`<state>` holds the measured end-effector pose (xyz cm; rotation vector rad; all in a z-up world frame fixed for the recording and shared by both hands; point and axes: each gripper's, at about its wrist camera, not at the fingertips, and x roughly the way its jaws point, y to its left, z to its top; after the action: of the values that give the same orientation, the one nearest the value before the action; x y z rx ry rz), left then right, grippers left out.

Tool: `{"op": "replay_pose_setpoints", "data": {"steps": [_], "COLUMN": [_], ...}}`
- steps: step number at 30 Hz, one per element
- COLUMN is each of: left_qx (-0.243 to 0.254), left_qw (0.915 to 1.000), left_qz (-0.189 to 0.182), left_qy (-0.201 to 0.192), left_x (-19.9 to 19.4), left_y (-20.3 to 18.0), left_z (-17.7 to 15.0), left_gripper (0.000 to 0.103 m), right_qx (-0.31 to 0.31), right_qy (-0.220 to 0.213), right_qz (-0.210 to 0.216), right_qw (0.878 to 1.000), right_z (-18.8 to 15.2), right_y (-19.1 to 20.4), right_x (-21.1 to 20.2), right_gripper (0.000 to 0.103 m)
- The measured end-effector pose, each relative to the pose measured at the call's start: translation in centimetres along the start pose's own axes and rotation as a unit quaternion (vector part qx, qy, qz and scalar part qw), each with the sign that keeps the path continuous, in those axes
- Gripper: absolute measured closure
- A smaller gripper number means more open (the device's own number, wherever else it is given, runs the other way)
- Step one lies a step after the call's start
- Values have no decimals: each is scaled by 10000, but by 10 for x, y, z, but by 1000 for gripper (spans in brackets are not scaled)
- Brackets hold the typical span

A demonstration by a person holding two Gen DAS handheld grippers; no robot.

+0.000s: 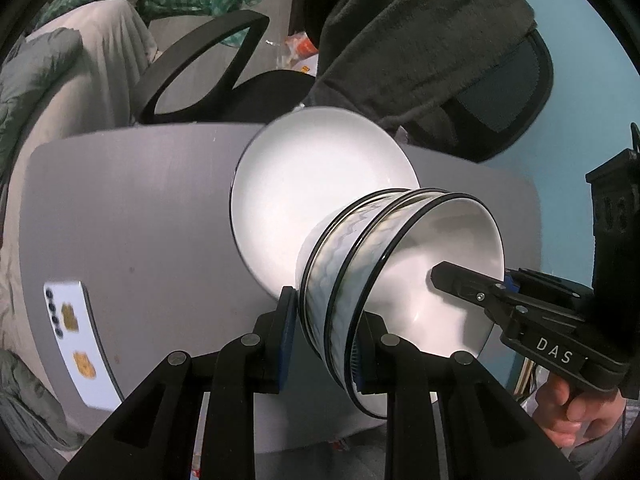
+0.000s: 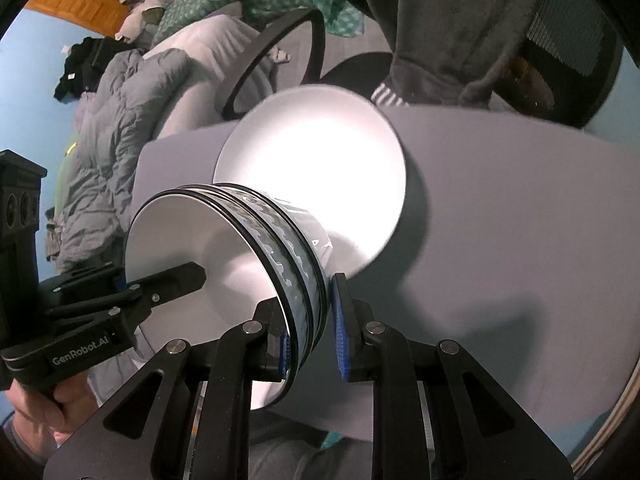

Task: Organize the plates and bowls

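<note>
A stack of nested white bowls [image 1: 404,280] with black rims and a blue-grey wave pattern hangs tilted over a white plate [image 1: 312,168] that lies on the grey table [image 1: 140,220]. My left gripper [image 1: 324,320] is shut on the stack's rim, one pad outside and one inside. My right gripper [image 1: 480,284] clamps the opposite rim, one finger reaching into the top bowl. In the right wrist view the right gripper [image 2: 310,332] pinches the bowls [image 2: 224,256] near the plate [image 2: 312,148], and the left gripper [image 2: 176,280] grips from the left.
A white phone [image 1: 76,344] lies near the table's left edge. A black office chair [image 1: 200,64] draped with a dark garment [image 1: 420,40] stands behind the table. A bed with a grey duvet [image 2: 112,128] lies beyond. Bare grey table [image 2: 500,220] spreads right of the plate.
</note>
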<state>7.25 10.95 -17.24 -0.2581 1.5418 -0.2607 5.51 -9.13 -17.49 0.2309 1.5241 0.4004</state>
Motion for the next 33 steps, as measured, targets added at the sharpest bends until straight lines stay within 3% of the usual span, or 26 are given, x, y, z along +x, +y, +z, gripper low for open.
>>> {"op": "replay_pose_setpoints", "data": {"steps": [11, 19, 28, 30, 32, 33], "left_qx": [-86, -118, -108, -142, -147, -151], "left_qw": [9996, 9997, 9999, 9998, 9994, 9991], "left_qz": [108, 162, 128, 166, 317, 374], "left_qy": [237, 109, 45, 39, -51, -88], "left_x": [29, 29, 28, 27, 24, 23], "left_y": [2, 10, 10, 10, 11, 11], "left_z": [42, 62, 63, 61, 57, 55], "left_gripper": [79, 79, 79, 75, 64, 61], "right_qx": [135, 83, -70, -123, -163, -173], "right_qy": [255, 330, 403, 416, 400, 342], "right_qz": [-130, -167, -188, -186, -234, -332], "right_qw": [9995, 9993, 9990, 9989, 9988, 9987], "right_z": [34, 54, 61, 62, 61, 59], "right_y": [-25, -21, -18, -18, -18, -19], "right_x": [21, 24, 27, 27, 27, 26], "right_gripper": [86, 86, 82, 80, 78, 70]}}
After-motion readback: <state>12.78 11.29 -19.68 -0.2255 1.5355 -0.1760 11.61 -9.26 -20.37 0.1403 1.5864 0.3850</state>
